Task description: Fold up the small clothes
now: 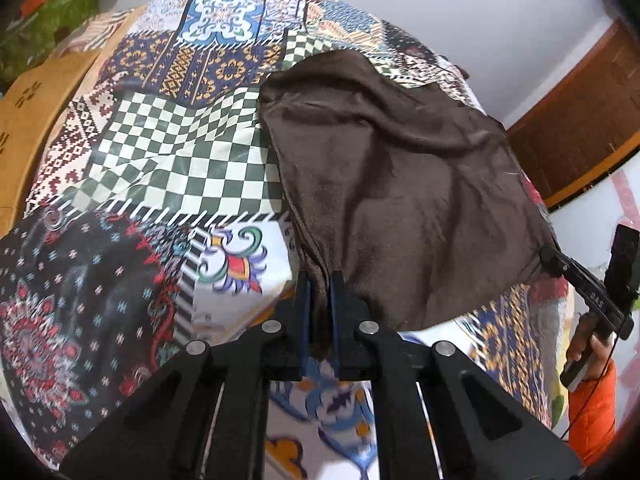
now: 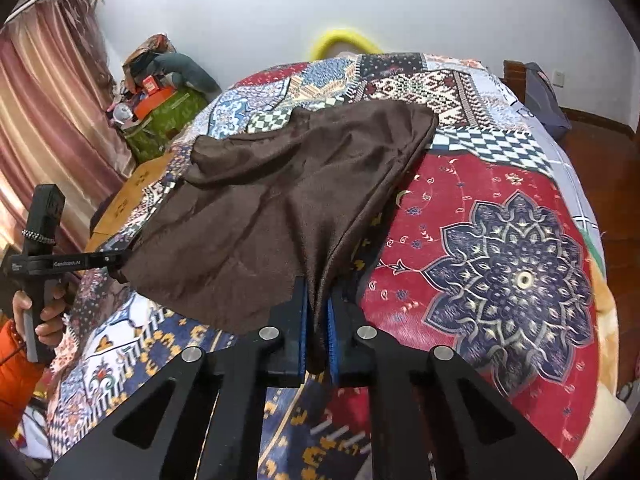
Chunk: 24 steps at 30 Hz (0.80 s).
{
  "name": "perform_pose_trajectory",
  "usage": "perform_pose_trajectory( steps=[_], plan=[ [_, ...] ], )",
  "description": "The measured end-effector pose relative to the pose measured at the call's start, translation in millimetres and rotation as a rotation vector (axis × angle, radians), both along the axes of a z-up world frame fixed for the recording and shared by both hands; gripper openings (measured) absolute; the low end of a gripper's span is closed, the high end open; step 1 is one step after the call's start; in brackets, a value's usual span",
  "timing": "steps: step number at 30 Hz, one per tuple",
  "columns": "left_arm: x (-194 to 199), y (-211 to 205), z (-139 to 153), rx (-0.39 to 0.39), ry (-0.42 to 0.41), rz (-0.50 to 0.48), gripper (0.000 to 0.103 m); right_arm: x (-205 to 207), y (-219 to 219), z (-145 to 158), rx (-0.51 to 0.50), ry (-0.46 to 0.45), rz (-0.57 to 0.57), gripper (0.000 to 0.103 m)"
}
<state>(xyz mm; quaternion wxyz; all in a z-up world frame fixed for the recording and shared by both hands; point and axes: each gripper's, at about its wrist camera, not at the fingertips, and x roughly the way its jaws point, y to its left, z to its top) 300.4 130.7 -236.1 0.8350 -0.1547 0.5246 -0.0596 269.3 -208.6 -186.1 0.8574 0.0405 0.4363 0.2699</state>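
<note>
The left wrist view sits just behind the left claw [image 1: 320, 280] and looks forward and down across the bed [image 1: 132, 152], close over its near edge, toward the far wall and a wooden door [image 1: 580, 128] at the right. The right wrist view sits just behind the right claw [image 2: 318, 296], facing the same far wall, with curtains [image 2: 48, 112] at the left. Both views share the brown cloth [image 1: 400, 184] and the patchwork bedcover around it, and each sees the other claw at its side edge.
</note>
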Motion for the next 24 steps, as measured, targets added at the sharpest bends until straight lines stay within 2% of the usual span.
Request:
perform_pose_trajectory(
  steps=[8, 12, 15, 17, 19, 22, 24],
  plan=[
    [-51, 1, 26, 0.021, -0.033, -0.042, 0.007, -38, -13, 5, -0.061, -0.012, 0.044, 0.006],
    [-64, -1, 15, 0.066, 0.010, -0.061, 0.008, -52, -15, -2, -0.088, 0.000, 0.051, 0.006],
    [-69, 2, 5, 0.141, 0.038, -0.043, 0.009, -55, -19, -8, -0.103, 0.021, 0.050, 0.008],
    [-68, 8, 7, 0.179, 0.029, -0.019, 0.009, -50, -23, -7, -0.124, 0.024, 0.024, 0.012],
    [-63, 14, 12, 0.188, 0.010, -0.009, 0.012, -45, -26, -2, -0.128, 0.005, 0.014, 0.024],
    [-47, 22, 27, 0.221, -0.046, 0.012, 0.023, -32, -26, 11, -0.139, -0.057, -0.003, 0.035],
    [-31, 26, 35, 0.237, -0.077, 0.028, 0.031, -19, -25, 18, -0.137, -0.085, -0.014, 0.039]
  ],
)
